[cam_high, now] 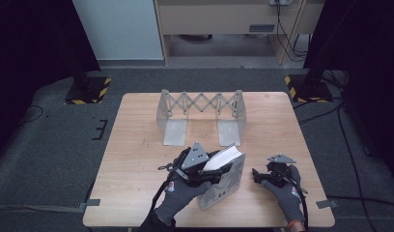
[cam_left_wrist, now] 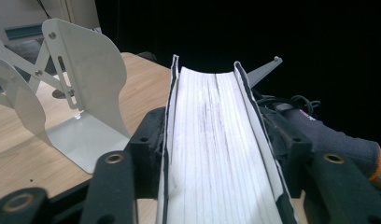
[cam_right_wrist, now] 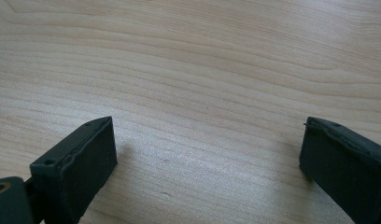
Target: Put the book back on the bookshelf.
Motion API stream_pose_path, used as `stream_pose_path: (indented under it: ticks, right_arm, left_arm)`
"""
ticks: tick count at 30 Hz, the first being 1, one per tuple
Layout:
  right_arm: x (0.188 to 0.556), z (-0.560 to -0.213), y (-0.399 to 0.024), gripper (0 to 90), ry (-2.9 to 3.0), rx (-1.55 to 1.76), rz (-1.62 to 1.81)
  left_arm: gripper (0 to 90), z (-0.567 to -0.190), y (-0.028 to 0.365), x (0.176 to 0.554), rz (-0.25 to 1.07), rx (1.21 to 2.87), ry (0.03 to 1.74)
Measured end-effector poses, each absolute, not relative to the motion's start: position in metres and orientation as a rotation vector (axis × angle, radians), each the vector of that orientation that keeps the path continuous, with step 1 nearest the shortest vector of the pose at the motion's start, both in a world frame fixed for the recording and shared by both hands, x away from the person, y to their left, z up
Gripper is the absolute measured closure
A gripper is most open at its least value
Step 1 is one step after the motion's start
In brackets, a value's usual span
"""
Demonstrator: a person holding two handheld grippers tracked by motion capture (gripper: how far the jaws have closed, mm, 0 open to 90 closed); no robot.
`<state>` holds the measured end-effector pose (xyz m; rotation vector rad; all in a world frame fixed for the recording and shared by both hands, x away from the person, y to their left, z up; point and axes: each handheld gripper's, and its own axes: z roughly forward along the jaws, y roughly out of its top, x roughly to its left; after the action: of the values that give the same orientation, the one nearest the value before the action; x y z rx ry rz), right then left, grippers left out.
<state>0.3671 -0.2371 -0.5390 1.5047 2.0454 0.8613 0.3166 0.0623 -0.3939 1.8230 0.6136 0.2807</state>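
Left tongs (cam_high: 212,170): I had them pinching the book (cam_high: 224,179), pads pressed on both covers.
Book: stood near the table's (cam_high: 137,159) front edge, before the bookend rack (cam_high: 200,116).
Right tongs (cam_high: 259,176): I kept them spread, holding nothing.

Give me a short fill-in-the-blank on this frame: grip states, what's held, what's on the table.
1. The left gripper is shut on a ____.
2. The right gripper has its jaws ____ with only the wooden table between them.
3. Behind the book stands a metal expandable ____.

Answers: book; open; bookend rack
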Motion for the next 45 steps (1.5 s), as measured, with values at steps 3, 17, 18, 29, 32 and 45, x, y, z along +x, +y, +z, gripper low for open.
stream_pose_path:
  ticks: [3,17,18,29,32,45]
  right_arm:
    - [0.367,-0.539,-0.237,4.2,2.045,1.505,0.861]
    - [0.367,-0.539,-0.237,4.4,2.045,1.508,0.862]
    - [0.367,-0.539,-0.237,4.4,2.045,1.508,0.862]
    - [0.367,-0.539,-0.238,4.8,2.046,1.507,0.865]
    - [0.367,-0.539,-0.238,4.8,2.048,1.506,0.864]
    - [0.368,-0.539,-0.238,4.8,2.048,1.503,0.862]
  left_arm:
    - [49.5,-0.393,0.062,0.316,0.267,1.835,0.605]
    - [51.9,-0.393,0.062,0.32,0.278,1.822,0.634]
    - [52.0,-0.393,0.063,0.321,0.272,1.819,0.642]
    - [52.2,-0.37,0.086,0.336,0.3,1.745,0.733]
    - [52.2,-0.36,0.1,0.335,0.322,1.725,0.75]
    - [52.2,-0.351,0.158,0.344,0.404,1.697,0.871]
